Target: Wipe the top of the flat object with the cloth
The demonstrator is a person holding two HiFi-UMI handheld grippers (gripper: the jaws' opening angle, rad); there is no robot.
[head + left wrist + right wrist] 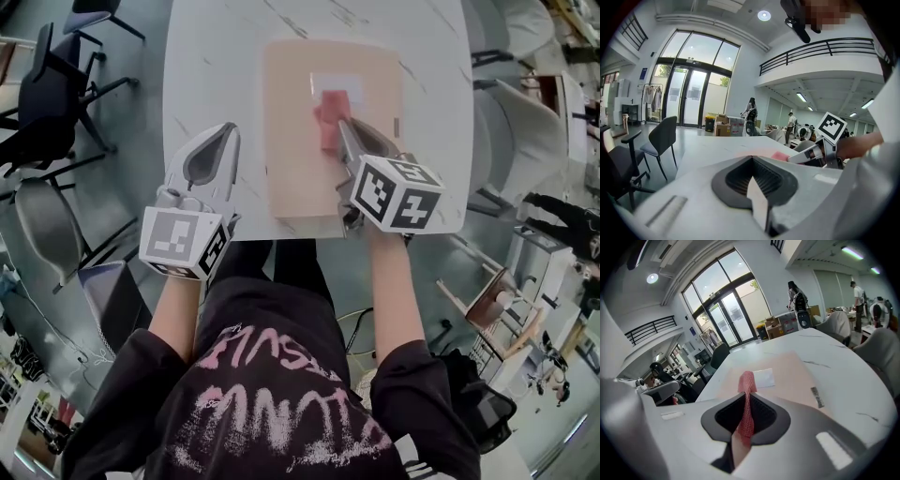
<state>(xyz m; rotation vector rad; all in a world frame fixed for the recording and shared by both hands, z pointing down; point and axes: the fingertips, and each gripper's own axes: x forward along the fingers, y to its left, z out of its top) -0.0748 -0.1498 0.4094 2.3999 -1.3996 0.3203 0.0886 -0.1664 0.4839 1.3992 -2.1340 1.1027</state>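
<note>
A flat beige board (300, 159) lies on the white marble table (206, 75), with a white label (337, 86) near its far end. My right gripper (345, 127) is shut on a red cloth (330, 117) that rests on the board's middle. In the right gripper view the cloth (746, 399) runs pinched between the jaws and hangs out over the board (787, 376). My left gripper (225, 131) hovers over the table left of the board, shut with nothing in it (752, 159). The left gripper view shows the cloth (779, 156) beyond it.
Office chairs (52, 103) stand left of the table, and a grey chair (520, 122) is at its right. The person's legs are at the table's near edge (281, 234). A small dark sticker (816, 397) sits on the board's right side.
</note>
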